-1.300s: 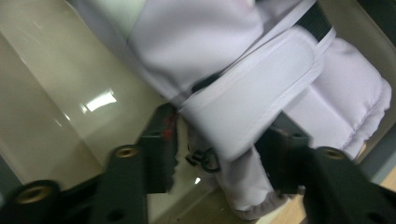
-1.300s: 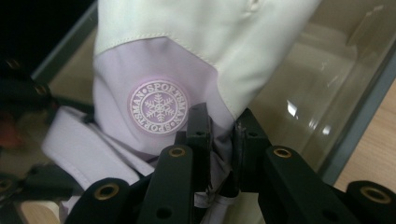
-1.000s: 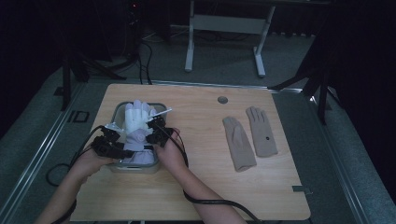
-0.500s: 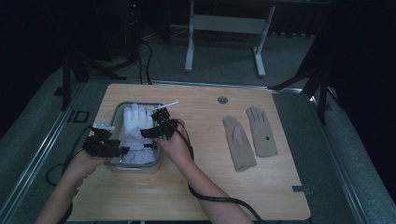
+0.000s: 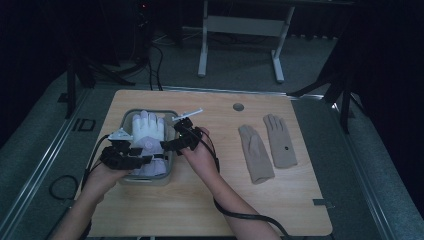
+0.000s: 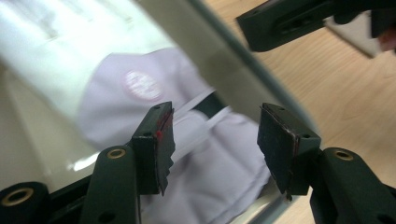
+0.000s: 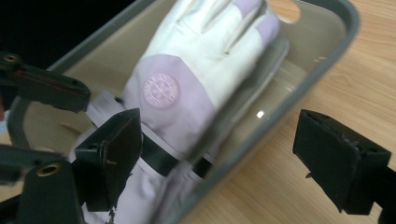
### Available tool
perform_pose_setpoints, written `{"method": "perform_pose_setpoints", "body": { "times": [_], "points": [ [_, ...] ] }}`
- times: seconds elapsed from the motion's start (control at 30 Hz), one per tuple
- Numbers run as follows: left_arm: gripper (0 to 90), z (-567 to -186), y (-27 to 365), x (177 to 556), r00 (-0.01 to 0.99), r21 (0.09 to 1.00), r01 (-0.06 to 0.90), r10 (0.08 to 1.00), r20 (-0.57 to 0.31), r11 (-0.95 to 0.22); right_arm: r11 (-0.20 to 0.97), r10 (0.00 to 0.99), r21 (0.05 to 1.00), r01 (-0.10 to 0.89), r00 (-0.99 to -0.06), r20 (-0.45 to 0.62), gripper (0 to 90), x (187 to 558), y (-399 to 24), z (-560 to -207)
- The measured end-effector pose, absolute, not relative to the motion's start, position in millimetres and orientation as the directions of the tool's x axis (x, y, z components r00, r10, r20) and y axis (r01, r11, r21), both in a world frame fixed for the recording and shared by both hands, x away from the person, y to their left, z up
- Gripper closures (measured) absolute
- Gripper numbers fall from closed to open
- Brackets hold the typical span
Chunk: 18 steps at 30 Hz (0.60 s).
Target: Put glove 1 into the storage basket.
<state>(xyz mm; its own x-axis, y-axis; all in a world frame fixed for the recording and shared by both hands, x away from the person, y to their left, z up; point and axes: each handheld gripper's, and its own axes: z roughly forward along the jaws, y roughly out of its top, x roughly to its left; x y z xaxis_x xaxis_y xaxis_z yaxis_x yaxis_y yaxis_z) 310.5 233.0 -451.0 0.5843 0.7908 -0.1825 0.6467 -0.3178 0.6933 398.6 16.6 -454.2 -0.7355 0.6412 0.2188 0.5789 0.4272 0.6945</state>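
A white and lilac glove [image 5: 146,129] with a round badge [image 7: 160,89] lies in a grey tray [image 5: 173,131] at the table's left, on top of another like it. My left gripper [image 5: 142,159] hovers over the lilac cuff [image 6: 219,158], jaws apart [image 6: 215,126], with nothing pressed between them. My right gripper [image 5: 170,145] hangs over the tray's right rim [image 7: 261,126]. Its jaws have just been opening and now stand wide [image 7: 222,126], with no hold on the glove below.
Two beige gloves [image 5: 256,152] [image 5: 280,141] lie flat on the wooden table's right half. A small round hole [image 5: 238,107] sits near the far edge. Each gripper view shows the other gripper's jaw close by [image 6: 289,23] [image 7: 46,91].
Both grippers have lifted slightly above the tray. The right one has drifted toward the tray's right rim. The gloves stay in the tray.
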Motion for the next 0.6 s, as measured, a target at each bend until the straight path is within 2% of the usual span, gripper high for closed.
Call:
{"method": "perform_pose_setpoints", "body": {
  "times": [0.6],
  "points": [
    [46.9, -447, 169, 289, 0.685, 0.774, 0.547, 0.702, -0.194, -0.320, 0.390, 0.688, 0.730, 0.561, -0.705, 0.174, 15.7, 392, -59, -448]
  ]
}}
